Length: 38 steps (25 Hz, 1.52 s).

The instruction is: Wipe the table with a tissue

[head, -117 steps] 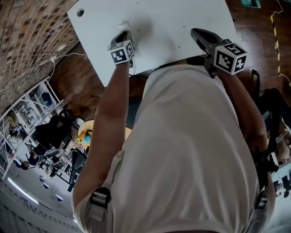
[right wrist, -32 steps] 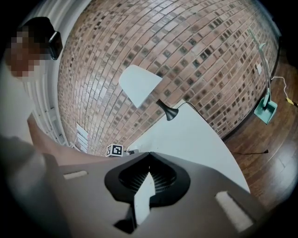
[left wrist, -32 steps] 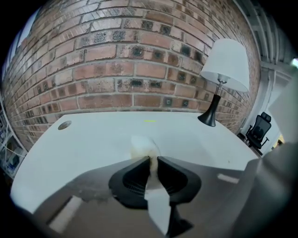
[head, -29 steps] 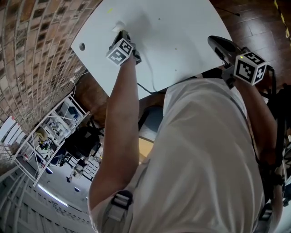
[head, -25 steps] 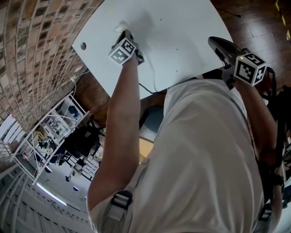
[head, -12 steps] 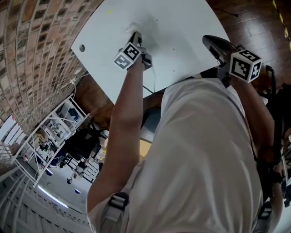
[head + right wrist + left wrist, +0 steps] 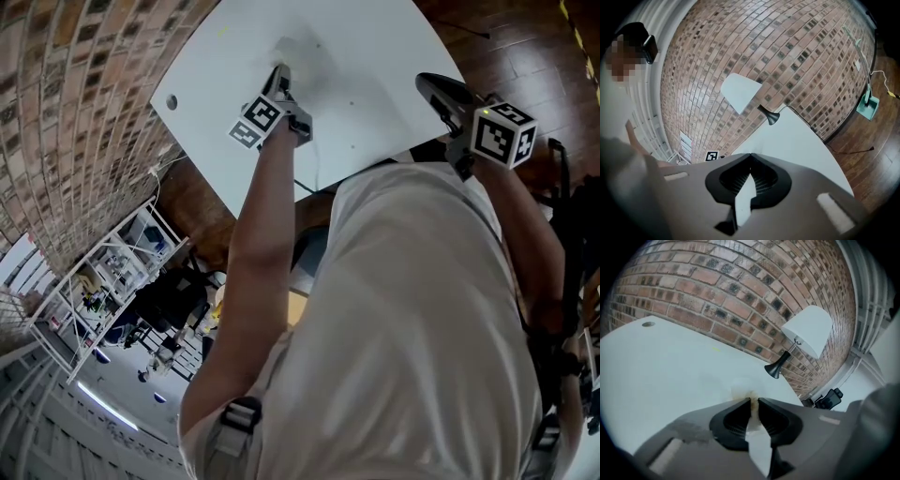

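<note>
A white tissue point(image 7: 746, 391), stained brown at its front, sticks out between the tips of my left gripper point(image 7: 753, 402) and rests on the white table point(image 7: 670, 366). The jaws have just been opening a little, but the pads are still pinched on the tissue. From the head view, the left gripper point(image 7: 278, 75) reaches over the table's point(image 7: 375, 47) middle, pointing down at it. My right gripper point(image 7: 433, 86) hovers over the table's right edge; its jaws point(image 7: 751, 155) meet at the tips with nothing between them.
A lamp with a white shade point(image 7: 808, 329) and black base point(image 7: 774, 370) stands at the table's far edge by the brick wall, also seen as the lamp point(image 7: 740, 91) in the right gripper view. A round cable hole point(image 7: 172, 101) marks the table's left corner. Wooden floor point(image 7: 525, 47) lies beyond the right edge.
My left gripper has slid to the right across the table with the tissue and rolled, so its marker cube now tilts. The right gripper has stayed where it was.
</note>
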Available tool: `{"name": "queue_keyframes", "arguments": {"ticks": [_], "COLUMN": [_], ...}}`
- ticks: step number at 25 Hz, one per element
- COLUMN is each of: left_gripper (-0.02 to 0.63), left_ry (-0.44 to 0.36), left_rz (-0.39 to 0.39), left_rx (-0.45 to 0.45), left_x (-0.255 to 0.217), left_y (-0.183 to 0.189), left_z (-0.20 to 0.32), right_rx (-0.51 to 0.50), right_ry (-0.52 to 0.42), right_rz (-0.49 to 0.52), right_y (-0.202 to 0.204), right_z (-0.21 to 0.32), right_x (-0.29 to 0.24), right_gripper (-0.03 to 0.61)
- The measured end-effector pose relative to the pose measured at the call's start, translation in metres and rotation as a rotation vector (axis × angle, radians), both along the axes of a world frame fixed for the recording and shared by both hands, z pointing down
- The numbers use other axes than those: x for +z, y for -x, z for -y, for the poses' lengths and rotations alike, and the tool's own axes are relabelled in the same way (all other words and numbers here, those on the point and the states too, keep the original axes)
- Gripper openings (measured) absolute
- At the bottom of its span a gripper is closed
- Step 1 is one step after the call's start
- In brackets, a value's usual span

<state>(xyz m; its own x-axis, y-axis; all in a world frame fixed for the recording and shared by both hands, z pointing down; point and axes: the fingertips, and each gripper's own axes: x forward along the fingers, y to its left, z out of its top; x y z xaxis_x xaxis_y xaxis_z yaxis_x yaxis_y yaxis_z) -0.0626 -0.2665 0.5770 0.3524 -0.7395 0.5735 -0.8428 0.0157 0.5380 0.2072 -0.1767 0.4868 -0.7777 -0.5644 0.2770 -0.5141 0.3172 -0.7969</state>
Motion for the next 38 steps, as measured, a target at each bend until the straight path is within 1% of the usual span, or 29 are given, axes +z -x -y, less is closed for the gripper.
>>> {"name": "queue_keyframes", "arguments": {"ticks": [1, 3, 5, 7, 9, 17, 19, 23, 25, 29, 35, 38], "left_gripper": [0.058, 0.058, 0.06, 0.06, 0.06, 0.06, 0.06, 0.058, 0.058, 0.058, 0.058, 0.058], "left_ry": [0.005, 0.027, 0.046, 0.068, 0.087, 0.086, 0.073, 0.056, 0.043, 0.023, 0.018, 0.019], "left_rz": [0.047, 0.132, 0.18, 0.2, 0.22, 0.295, 0.368, 0.568, 0.631, 0.708, 0.8, 0.816], "left_rx": [0.006, 0.057, 0.128, 0.189, 0.229, 0.304, 0.377, 0.584, 0.667, 0.801, 0.962, 1.027], "left_x": [0.0, 0.005, 0.011, 0.018, 0.024, 0.027, 0.027, 0.026, 0.028, 0.038, 0.043, 0.044], "left_y": [0.005, 0.006, -0.003, -0.013, -0.022, -0.043, -0.047, -0.055, -0.062, -0.073, -0.087, -0.098], "left_z": [0.0, 0.0, 0.002, 0.007, 0.015, 0.034, 0.034, 0.032, 0.031, 0.027, 0.02, 0.015], "right_rx": [0.001, 0.0, 0.004, 0.014, 0.026, 0.075, 0.081, 0.081, 0.079, 0.068, 0.051, 0.045], "right_ry": [-0.002, -0.004, -0.003, 0.002, 0.006, 0.017, 0.022, 0.031, 0.035, 0.034, 0.038, 0.041], "right_rz": [0.002, 0.004, 0.006, 0.007, 0.005, 0.011, 0.012, 0.013, 0.018, 0.026, 0.024, 0.035], "right_y": [-0.001, -0.003, -0.005, -0.009, -0.016, -0.038, -0.042, -0.043, -0.043, -0.041, -0.04, -0.037], "right_z": [-0.001, -0.002, -0.004, -0.005, -0.006, -0.007, -0.007, -0.005, -0.004, -0.003, -0.002, -0.002], "right_x": [0.0, 0.0, 0.0, 0.0, 0.002, 0.006, 0.007, 0.009, 0.01, 0.01, 0.011, 0.012], "right_gripper": [0.008, 0.008, 0.008, 0.008, 0.008, 0.008, 0.008, 0.008, 0.008, 0.008, 0.008, 0.008]}}
